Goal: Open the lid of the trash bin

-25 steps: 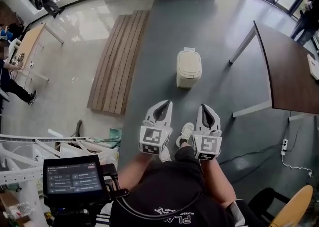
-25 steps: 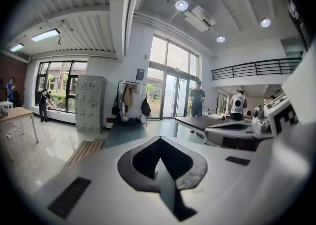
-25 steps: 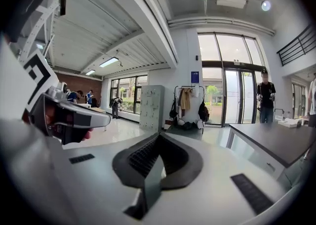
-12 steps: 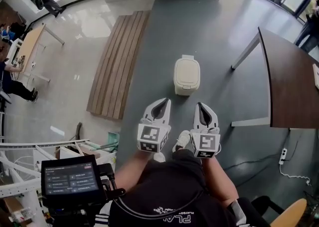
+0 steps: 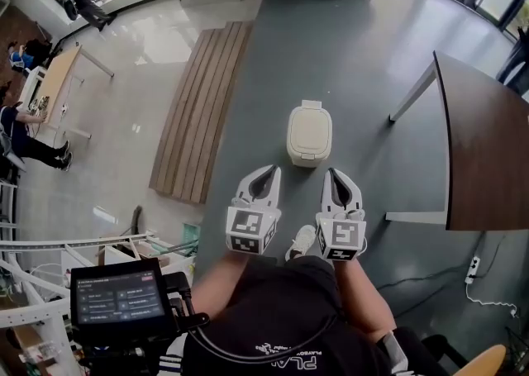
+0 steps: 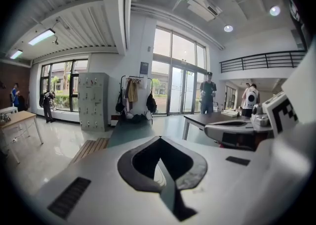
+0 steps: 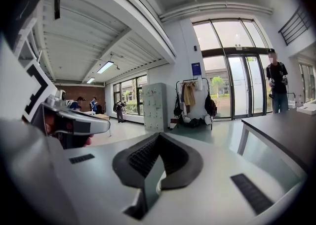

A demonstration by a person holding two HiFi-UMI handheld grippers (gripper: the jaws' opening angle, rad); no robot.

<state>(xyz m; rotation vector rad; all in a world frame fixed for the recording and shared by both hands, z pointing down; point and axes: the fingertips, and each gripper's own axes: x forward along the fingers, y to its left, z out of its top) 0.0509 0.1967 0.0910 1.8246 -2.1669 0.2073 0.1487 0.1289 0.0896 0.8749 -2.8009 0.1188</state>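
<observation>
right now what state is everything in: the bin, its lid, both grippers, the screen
trash bin: upright on the floor, nothing touching it
lid: shut
left gripper: jaws together, empty, short of the bin
right gripper: jaws together, empty, short of the bin
screen: lit

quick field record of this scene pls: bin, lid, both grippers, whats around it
bin: cream plastic trash bin, standing on grey floor, ahead of both grippers
lid: down, closed
left gripper: jaws together, empty, apart from bin
right gripper: jaws together, empty, apart from bin
nearby: dark brown table to the right; wooden slat platform to the left
</observation>
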